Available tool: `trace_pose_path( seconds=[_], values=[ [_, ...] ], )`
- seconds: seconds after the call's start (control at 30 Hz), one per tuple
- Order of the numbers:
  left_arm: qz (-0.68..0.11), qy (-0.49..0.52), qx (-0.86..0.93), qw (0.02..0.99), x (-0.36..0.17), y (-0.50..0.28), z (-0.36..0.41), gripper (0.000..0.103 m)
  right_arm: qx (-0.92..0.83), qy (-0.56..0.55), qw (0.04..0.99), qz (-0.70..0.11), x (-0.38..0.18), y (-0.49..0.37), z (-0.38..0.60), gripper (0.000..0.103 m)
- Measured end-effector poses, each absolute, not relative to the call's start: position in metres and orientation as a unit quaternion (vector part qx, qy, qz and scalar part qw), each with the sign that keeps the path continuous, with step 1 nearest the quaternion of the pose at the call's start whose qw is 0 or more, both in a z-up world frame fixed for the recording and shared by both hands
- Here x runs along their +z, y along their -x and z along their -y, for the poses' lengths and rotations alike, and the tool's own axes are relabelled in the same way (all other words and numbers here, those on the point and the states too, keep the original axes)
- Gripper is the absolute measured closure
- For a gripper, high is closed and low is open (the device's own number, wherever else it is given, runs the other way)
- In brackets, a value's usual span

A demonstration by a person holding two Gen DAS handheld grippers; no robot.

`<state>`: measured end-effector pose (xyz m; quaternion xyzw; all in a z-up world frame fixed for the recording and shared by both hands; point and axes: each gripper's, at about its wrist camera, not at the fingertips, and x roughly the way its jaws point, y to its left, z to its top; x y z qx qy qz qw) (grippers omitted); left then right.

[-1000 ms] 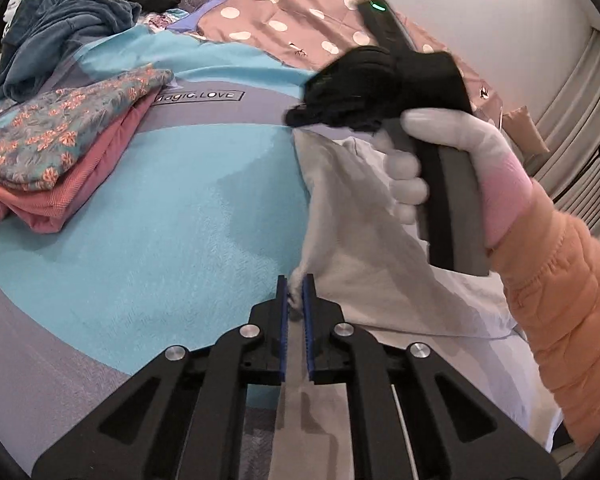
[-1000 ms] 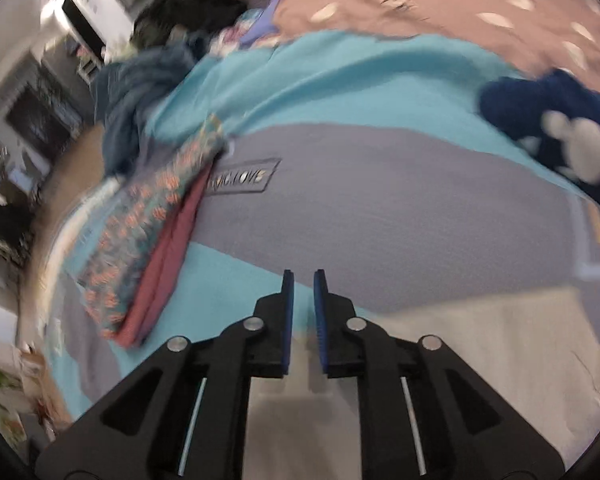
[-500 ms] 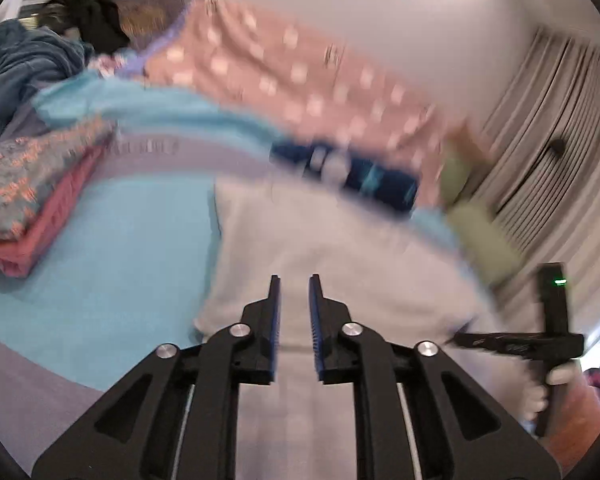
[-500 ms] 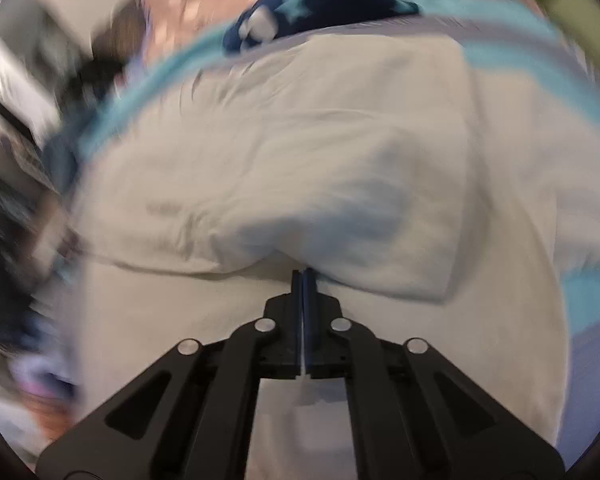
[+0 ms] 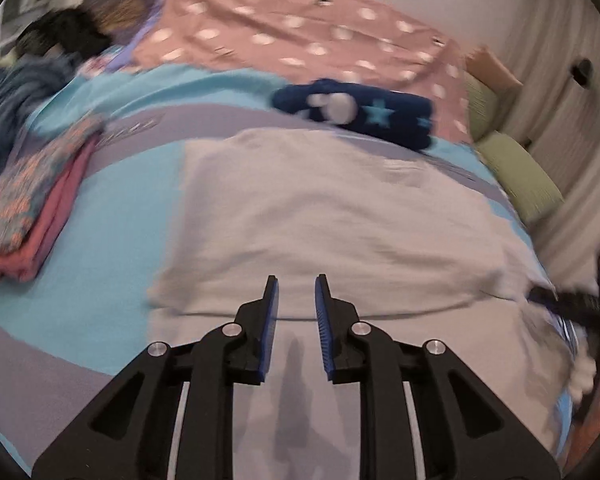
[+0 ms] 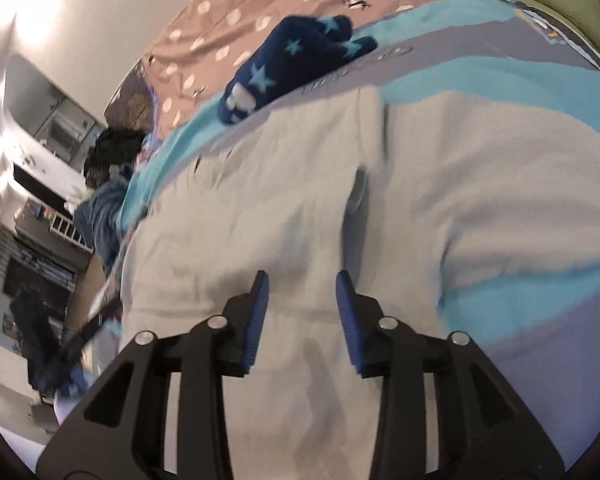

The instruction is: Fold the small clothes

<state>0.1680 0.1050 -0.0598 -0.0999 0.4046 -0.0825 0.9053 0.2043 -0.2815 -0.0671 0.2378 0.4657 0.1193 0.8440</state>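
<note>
A white garment (image 5: pixel 320 208) lies on the blue and grey bedspread, one half folded over the other, with the fold edge running across just beyond my left gripper (image 5: pixel 296 280). The left jaws are opening, with nothing between them; they hover over the lower layer of white cloth. In the right wrist view the same white garment (image 6: pixel 300 200) fills the middle. My right gripper (image 6: pixel 302 276) hangs above it with its jaws opening and free of the cloth. The right gripper's body shows blurred at the right edge of the left view.
A stack of folded clothes (image 5: pixel 28 200), floral over red, sits at the left. A dark blue star-patterned item (image 5: pixel 352 110) lies beyond the white garment. A pink dotted blanket (image 5: pixel 300 36) and green cushions (image 5: pixel 512 168) lie behind. Dark clothes (image 5: pixel 16 92) are piled far left.
The right gripper carried the white cloth across, laid it over itself and let go, then opened. The left gripper also released its corner, opened and pulled back a little.
</note>
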Motion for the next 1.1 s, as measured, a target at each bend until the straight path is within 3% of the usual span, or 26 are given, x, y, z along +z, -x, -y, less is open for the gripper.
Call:
trace_pose_path(
  seconds=[0.1,0.23,0.3,0.33,0.37,0.4,0.57,0.63,0.73,0.87,0.97,1.07,1.1],
  values=[
    [-0.421,0.076,-0.13,0.894,-0.052,-0.168,-0.061,0.063,0.127,-0.248,0.833,-0.479,-0.071,-0.212,0.291,0.061],
    [-0.451,0.005,-0.139,0.882,-0.064,-0.173,-0.005,0.062,0.181,-0.226,0.81,-0.51,-0.086,-0.21,0.285,0.046],
    [-0.464,-0.012,-0.136,0.876,-0.074,-0.18,0.014,0.062,0.189,-0.213,0.808,-0.515,-0.094,-0.214,0.278,0.045],
    [-0.467,-0.012,-0.134,0.874,-0.076,-0.183,0.015,0.062,0.197,-0.203,0.809,-0.515,-0.097,-0.219,0.275,0.05],
    [-0.471,-0.011,-0.131,0.872,-0.079,-0.189,0.02,0.062,0.205,-0.194,0.808,-0.518,-0.098,-0.223,0.273,0.081],
    [-0.474,-0.013,-0.126,0.872,-0.081,-0.193,0.022,0.062,0.209,-0.198,0.801,-0.525,-0.099,-0.226,0.273,0.098],
    [-0.485,-0.007,-0.1,0.869,-0.09,-0.205,0.029,0.062,0.205,-0.257,0.801,-0.5,-0.079,-0.222,0.316,0.1],
    [-0.481,-0.005,-0.101,0.871,-0.087,-0.202,0.028,0.062,0.164,-0.238,0.806,-0.517,-0.087,-0.221,0.331,0.097],
    [-0.484,-0.009,-0.097,0.87,-0.089,-0.202,0.025,0.061,0.164,-0.295,0.795,-0.504,-0.099,-0.206,0.355,0.1],
    [-0.487,-0.006,-0.095,0.868,-0.083,-0.199,0.027,0.061,0.095,-0.31,0.833,-0.448,-0.09,-0.164,0.395,0.074],
    [-0.478,-0.001,-0.119,0.87,-0.074,-0.191,0.033,0.061,0.047,-0.352,0.84,-0.41,-0.09,-0.13,0.438,0.07],
    [-0.472,-0.009,-0.135,0.871,-0.068,-0.191,0.045,0.06,-0.046,-0.408,0.833,-0.371,-0.102,-0.101,0.499,0.053],
    [-0.47,-0.012,-0.137,0.872,-0.067,-0.192,0.049,0.06,-0.078,-0.423,0.824,-0.368,-0.108,-0.09,0.52,0.052]
  ],
)
